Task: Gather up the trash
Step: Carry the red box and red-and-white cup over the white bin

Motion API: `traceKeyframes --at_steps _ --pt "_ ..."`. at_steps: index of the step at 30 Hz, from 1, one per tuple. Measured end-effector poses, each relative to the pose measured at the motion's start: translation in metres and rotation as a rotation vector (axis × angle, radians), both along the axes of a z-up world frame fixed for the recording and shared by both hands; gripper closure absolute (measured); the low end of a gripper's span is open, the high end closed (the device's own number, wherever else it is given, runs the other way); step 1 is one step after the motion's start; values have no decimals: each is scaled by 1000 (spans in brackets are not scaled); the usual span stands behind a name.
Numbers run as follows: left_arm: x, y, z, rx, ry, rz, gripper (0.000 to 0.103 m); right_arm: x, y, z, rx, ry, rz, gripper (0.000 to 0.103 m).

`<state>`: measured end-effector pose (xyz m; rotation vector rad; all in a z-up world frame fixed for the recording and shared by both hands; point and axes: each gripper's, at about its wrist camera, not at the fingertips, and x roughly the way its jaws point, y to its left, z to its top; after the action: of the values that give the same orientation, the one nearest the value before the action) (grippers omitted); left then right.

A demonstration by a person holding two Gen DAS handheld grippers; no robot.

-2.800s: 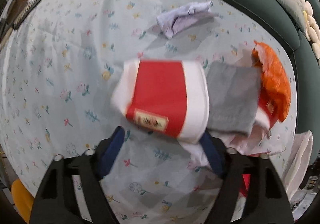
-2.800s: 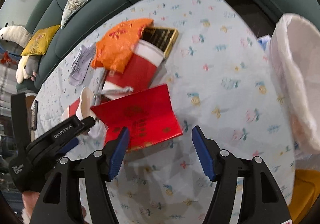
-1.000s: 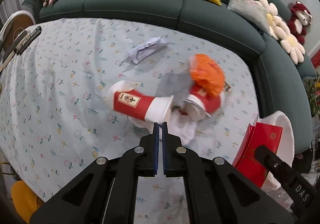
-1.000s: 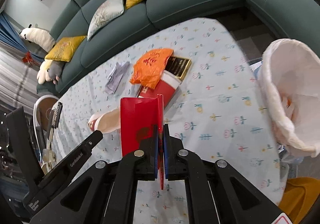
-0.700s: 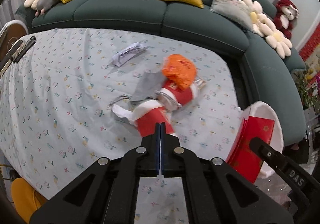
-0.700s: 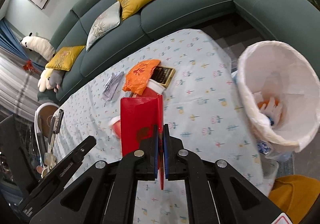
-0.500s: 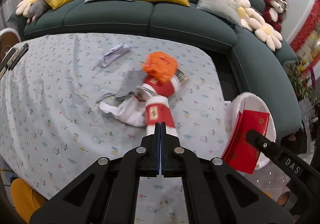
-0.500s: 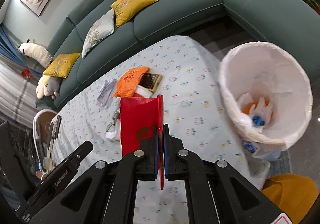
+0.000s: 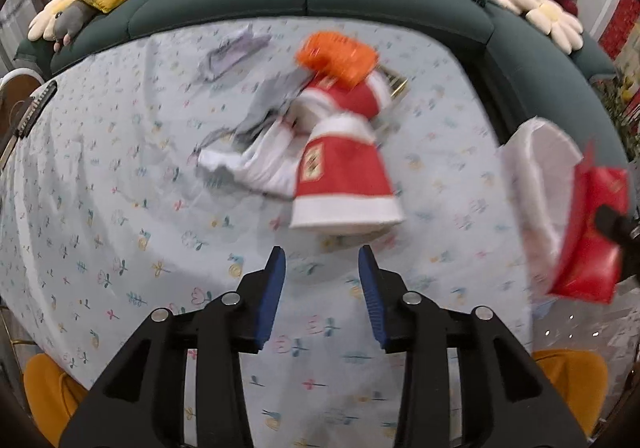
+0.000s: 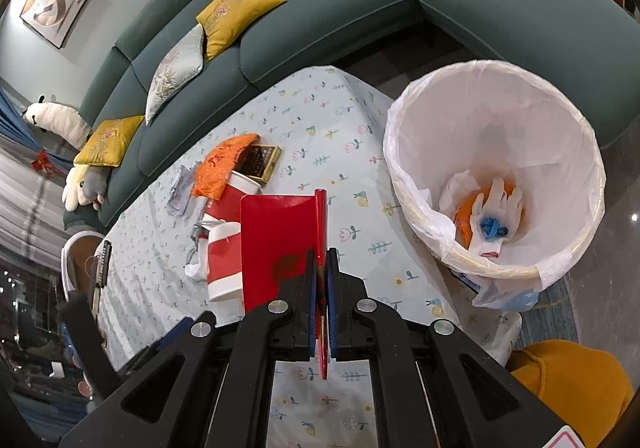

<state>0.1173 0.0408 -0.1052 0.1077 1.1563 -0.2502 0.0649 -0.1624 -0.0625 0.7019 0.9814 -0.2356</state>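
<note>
My left gripper (image 9: 322,290) is open and empty, with a red and white paper cup (image 9: 342,177) on the flowered tablecloth just ahead of its fingertips. My right gripper (image 10: 319,280) is shut on a folded red card (image 10: 280,244), held above the table's right end beside the white-lined trash bin (image 10: 540,268). The card (image 9: 588,244) and bin (image 9: 532,163) also show at the right of the left wrist view. A second red cup (image 9: 352,97), an orange bag (image 9: 338,55), grey cloth (image 9: 276,93) and white tissue (image 9: 256,163) lie behind the near cup.
A crumpled lilac paper (image 9: 232,49) lies further back. A dark gold-edged booklet (image 10: 260,161) sits under the orange bag. The bin holds orange and white trash (image 10: 486,215). A green sofa (image 10: 320,19) curves round the table. Yellow stools (image 10: 568,380) stand at the near edge.
My left gripper has opened and the cup it held now lies on the cloth ahead of it. My right gripper has carried the red card nearer the bin.
</note>
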Motion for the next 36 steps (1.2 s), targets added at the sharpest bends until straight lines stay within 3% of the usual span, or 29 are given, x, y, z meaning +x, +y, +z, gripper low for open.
traceKeyframes --at_steps 6,18,21,27,36 --pt "12 10 -25 8 6 13 67 12 0 -16 18 32 0 98" --pt "38 -6 -43 -25 4 -14 68 42 8 -34 23 72 29 98" --pt "41 -9 -44 -51 12 -19 80 47 10 -37 27 78 33 98" --pt "42 -18 -27 -95 -14 -36 98 52 12 -36 24 74 44 98" --pt "29 -44 9 -137 -62 -91 100 41 -1 -19 2 35 21 98"
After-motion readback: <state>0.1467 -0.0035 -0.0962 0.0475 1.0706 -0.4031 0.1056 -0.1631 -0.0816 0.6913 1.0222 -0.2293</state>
